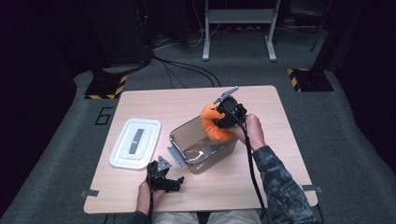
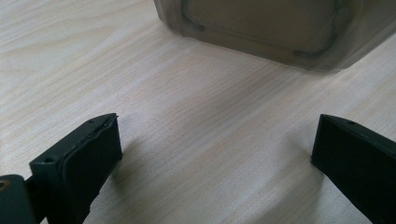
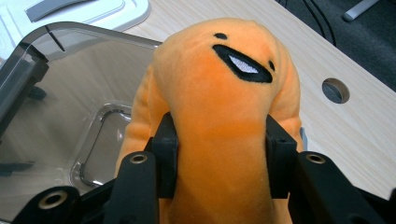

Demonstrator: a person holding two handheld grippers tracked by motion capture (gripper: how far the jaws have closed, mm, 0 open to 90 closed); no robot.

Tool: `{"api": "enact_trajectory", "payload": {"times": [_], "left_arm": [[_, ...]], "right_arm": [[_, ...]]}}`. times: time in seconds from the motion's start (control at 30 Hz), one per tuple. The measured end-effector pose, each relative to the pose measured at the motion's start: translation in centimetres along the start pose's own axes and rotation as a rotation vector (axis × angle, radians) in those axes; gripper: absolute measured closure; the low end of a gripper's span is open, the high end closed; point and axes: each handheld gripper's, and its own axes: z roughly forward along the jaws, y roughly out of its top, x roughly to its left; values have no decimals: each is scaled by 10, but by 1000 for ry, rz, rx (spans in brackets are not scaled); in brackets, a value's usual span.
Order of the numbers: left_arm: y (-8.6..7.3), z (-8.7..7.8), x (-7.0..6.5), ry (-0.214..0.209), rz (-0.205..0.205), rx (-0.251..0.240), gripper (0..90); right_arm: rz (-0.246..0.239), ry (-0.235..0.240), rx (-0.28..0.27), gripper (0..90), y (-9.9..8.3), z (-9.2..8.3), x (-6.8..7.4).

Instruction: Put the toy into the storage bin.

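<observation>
An orange plush toy [image 1: 212,123] with a stitched black mouth [image 3: 219,116] hangs over the far right corner of a clear, smoky plastic box [image 1: 198,156]. My right gripper [image 1: 223,119] is shut on the toy, and both black pads [image 3: 164,154] press into its sides. The box [image 3: 60,107] lies open just below and to the left of the toy. Near the table's front edge my left gripper [image 1: 175,183] rests open, jaws wide apart over bare wood [image 2: 212,140], with the box wall [image 2: 280,32] a short way ahead of it.
A white lid [image 1: 135,143] with a grey handle lies flat left of the box. The wooden table [image 1: 280,154] has a round cable hole [image 3: 335,90] behind the toy. Cables and metal stands sit on the grey floor beyond the table.
</observation>
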Motion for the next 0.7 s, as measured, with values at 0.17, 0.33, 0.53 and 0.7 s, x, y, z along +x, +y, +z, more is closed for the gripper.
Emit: {"api": "enact_trajectory", "payload": {"times": [0.17,0.33,0.53,0.7], "left_arm": [[0,0,0,0,2,0,13],[0,0,0,-1,1,1,13],[0,0,0,-1,-1,0,13],[0,0,0,0,0,0,13]], "right_arm": [[1,7,4,571,-1,4,0],[0,12,8,566,-3,7,1],[2,19,8,552,-5,11,2],[13,26,4,541,-8,15,2]]}}
